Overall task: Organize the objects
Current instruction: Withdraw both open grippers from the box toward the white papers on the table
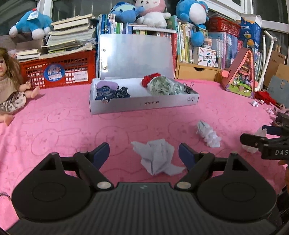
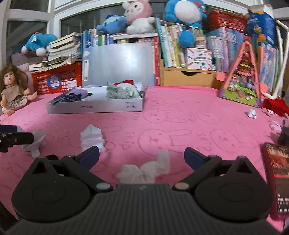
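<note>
Partly done: hair ties and clips already inside the grey box (image 1: pixel 144 104). Left to clear: crumpled paper (image 1: pixel 159 157) before the box between wide-open, empty left gripper (image 1: pixel 144 153) fingers; tissue wad (image 2: pixel 144 170) between equally spread, empty right gripper (image 2: pixel 141 156) fingers.

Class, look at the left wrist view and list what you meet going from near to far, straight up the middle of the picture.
Left gripper, open → crumpled white paper between its fingers → bare pink cloth → open white box → box's raised lid → upright books → plush toys.
</note>
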The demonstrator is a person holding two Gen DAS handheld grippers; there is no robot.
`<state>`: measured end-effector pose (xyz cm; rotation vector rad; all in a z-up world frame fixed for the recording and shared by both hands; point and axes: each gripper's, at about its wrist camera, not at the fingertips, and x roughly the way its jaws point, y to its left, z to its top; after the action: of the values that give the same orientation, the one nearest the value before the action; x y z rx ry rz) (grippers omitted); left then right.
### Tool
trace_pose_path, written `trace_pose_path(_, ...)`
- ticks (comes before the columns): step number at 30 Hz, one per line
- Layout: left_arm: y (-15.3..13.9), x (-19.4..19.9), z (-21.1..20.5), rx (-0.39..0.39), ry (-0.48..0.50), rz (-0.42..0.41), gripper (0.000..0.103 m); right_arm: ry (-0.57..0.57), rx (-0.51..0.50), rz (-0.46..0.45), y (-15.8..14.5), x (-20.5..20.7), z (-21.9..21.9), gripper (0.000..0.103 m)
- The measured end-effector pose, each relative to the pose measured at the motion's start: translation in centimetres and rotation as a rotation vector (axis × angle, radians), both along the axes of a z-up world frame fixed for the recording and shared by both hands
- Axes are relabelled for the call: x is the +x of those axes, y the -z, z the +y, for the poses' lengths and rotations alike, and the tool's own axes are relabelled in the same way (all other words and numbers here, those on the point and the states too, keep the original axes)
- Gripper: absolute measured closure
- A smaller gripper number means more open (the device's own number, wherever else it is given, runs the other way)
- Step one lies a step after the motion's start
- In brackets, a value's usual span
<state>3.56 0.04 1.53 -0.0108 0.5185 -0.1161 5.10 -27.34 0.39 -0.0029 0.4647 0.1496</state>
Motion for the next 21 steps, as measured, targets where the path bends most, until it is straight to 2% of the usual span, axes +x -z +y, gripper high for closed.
trace_pose_path(7, 1.0, 0.3, -0.3, -0.001, -0.024, 0.015, 0.016, 0.024, -0.019, 0.017, 1.0, -0.4, 0.1, 0.0)
trace_pose_path(12, 1.3, 0.6, 0.0, -0.049, -0.043, 0.034, 0.017, 0.041, -0.007, 0.037, 1.5, -0.2, 0.0, 0.0)
trace_pose_path(16, 1.5, 0.6, -0.1, -0.048, -0.053, 0.032, 0.018, 0.046, 0.006, 0.038, 1.6, -0.2, -0.1, 0.0)
trace_pose_path(19, 1.8, 0.6, -0.1, -0.051, -0.052, 0.032, 0.023, 0.043, 0.009, 0.039, 1.6, -0.2, -0.1, 0.002)
trace_pose_path(21, 1.8, 0.6, -0.1, -0.058, -0.045, 0.034, 0.032, 0.039, 0.01, 0.04, 1.7, -0.2, -0.1, 0.004)
